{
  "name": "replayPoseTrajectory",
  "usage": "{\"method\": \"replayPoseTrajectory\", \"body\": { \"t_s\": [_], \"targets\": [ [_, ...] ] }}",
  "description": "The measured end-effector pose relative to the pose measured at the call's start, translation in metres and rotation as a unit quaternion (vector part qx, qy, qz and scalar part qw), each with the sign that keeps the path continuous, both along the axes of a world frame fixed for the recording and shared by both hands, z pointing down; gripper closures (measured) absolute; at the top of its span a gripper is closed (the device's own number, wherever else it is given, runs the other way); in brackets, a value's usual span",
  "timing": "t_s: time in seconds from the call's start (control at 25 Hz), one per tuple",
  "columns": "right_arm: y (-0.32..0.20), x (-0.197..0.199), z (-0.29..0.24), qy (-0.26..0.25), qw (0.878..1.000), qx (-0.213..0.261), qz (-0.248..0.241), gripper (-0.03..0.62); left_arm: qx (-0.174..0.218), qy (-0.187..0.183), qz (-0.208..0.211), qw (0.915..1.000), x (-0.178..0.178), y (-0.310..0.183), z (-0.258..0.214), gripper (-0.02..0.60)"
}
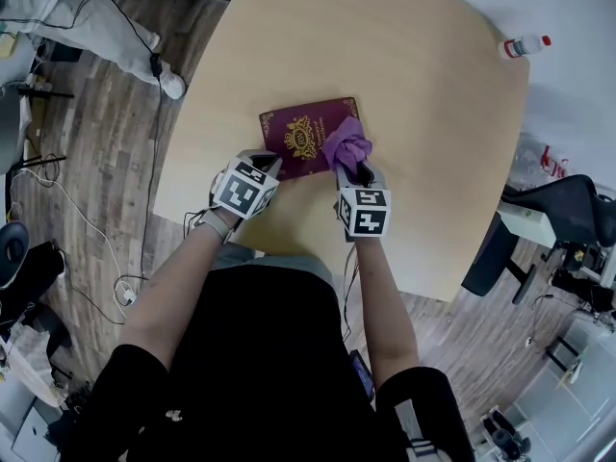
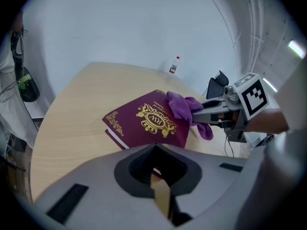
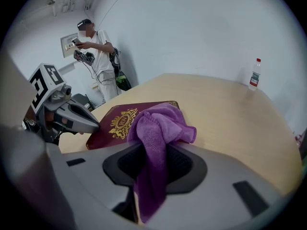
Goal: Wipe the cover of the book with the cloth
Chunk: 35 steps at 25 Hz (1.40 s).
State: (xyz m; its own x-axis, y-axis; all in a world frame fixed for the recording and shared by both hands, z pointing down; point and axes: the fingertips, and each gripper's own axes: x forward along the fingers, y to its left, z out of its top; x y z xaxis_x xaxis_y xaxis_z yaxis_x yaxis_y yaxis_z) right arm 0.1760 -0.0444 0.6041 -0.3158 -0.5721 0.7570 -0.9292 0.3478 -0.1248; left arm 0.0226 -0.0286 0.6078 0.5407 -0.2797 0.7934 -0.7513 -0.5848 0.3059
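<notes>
A maroon book (image 1: 300, 135) with a gold crest lies shut on the round wooden table (image 1: 385, 56). My right gripper (image 1: 352, 168) is shut on a purple cloth (image 1: 346, 145), which rests bunched on the book's right part. In the right gripper view the cloth (image 3: 156, 128) hangs down between the jaws over the book (image 3: 115, 123). My left gripper (image 1: 272, 165) is shut, with its tip at the book's near left edge. The left gripper view looks over the book (image 2: 146, 121) at the cloth (image 2: 184, 108) and the right gripper (image 2: 199, 114).
A small plastic bottle (image 1: 523, 45) with a red cap stands at the table's far right edge. A black office chair (image 1: 563, 215) is to the right of the table. A person (image 3: 98, 51) stands by the wall. Cables (image 1: 87, 229) lie on the wood floor at left.
</notes>
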Motion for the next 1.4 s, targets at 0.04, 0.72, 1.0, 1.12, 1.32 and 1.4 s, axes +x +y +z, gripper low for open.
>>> {"method": "replayPoseTrajectory", "body": {
  "t_s": [0.04,0.72,1.0,1.12,1.32,1.4],
  "targets": [
    [-0.002,-0.001,0.0,0.0,1.0,-0.001,-0.003,0.459,0.0,0.0,0.0,1.0,0.0,0.0,0.0,0.562],
    [-0.061,-0.017,0.0,0.008,0.998,-0.047,-0.044,0.461,0.031,-0.021,0.006,0.9993,0.001,-0.003,-0.003,0.562],
    [-0.094,-0.028,0.001,0.007,0.997,-0.053,-0.056,0.462,0.036,-0.022,0.002,0.9991,0.002,-0.003,-0.003,0.561],
    [-0.107,-0.037,0.0,0.004,0.997,-0.057,-0.054,0.462,0.037,-0.021,0.001,0.9991,0.001,-0.003,-0.004,0.563],
    [-0.12,-0.049,-0.002,-0.005,0.997,-0.059,-0.055,0.464,0.048,-0.029,0.007,0.9984,0.002,-0.003,-0.005,0.561],
    [-0.123,-0.054,-0.002,-0.002,0.997,-0.054,-0.062,0.464,0.049,-0.029,0.007,0.9984,0.003,-0.003,-0.005,0.561]
  ]
}}
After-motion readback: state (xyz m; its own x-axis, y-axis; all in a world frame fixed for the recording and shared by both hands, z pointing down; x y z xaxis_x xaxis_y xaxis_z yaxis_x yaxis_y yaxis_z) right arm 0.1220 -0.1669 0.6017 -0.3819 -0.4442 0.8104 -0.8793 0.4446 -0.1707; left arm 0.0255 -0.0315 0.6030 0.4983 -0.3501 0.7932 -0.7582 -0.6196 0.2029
